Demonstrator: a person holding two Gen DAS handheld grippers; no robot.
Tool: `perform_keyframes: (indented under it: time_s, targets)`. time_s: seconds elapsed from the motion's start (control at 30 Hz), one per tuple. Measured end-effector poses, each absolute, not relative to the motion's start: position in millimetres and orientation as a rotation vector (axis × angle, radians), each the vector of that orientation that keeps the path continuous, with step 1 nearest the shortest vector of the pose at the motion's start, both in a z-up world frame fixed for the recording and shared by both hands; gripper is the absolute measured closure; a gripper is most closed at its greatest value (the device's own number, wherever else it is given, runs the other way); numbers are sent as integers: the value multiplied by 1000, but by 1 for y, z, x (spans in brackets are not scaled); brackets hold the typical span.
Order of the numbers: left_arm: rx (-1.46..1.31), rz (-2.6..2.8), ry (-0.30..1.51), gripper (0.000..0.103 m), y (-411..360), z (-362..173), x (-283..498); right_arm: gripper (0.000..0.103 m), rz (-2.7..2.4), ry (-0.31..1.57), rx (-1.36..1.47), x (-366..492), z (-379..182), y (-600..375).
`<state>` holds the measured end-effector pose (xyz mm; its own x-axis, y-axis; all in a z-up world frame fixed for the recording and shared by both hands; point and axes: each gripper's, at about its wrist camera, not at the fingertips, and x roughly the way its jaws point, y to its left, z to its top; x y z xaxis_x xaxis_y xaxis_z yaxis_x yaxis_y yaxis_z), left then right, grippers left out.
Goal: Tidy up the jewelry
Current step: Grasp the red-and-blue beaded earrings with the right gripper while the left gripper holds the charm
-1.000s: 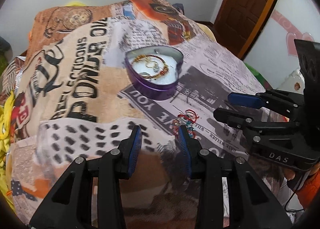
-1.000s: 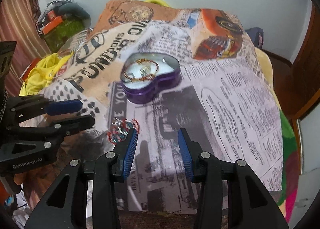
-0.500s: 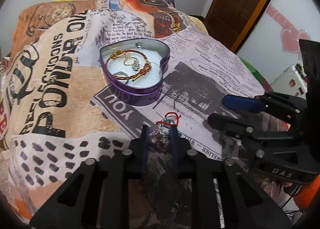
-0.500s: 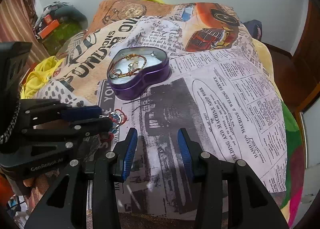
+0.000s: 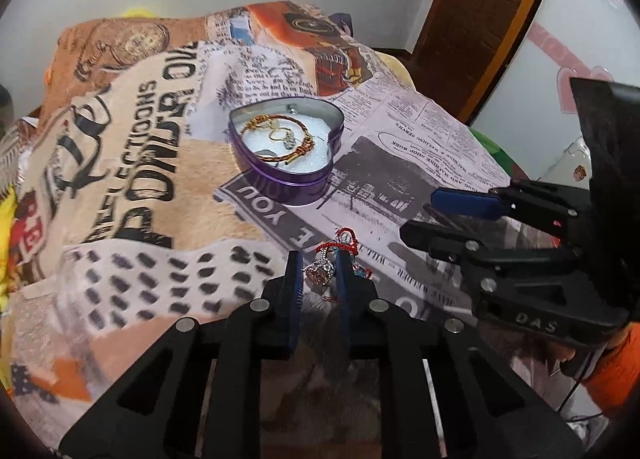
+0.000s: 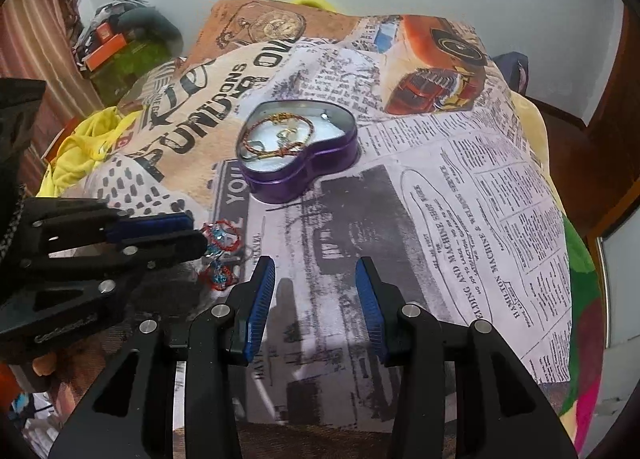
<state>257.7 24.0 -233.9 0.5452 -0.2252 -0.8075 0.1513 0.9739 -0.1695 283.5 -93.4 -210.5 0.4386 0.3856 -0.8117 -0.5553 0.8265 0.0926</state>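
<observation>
Change: left gripper [image 5: 318,273] narrowed since a second earlier, now clenching beaded bracelet [image 5: 320,270], lower centre | right gripper [image 6: 316,299] empty, spread | next, likely: heart tin [image 5: 286,153].

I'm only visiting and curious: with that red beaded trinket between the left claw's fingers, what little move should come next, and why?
Probably a small lift. The left gripper has its jaws closed on the trinket, whose red cord still trails on the blanket. The open heart tin, already holding a gold bangle, sits just beyond, so raising the piece clear would let it travel there. The right gripper is open, holding nothing.
</observation>
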Motion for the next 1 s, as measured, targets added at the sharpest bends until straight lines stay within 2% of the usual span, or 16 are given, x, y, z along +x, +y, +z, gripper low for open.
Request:
perform_keyframes:
  time_s: [0.87,1.0]
  targets:
    - [-143,-159,970,88,73,-234,227,65,792,944,-360,253,-222,-17]
    - [-156,-172,976,88,79,-234,227,73,836,947,-362,256,-222,-14]
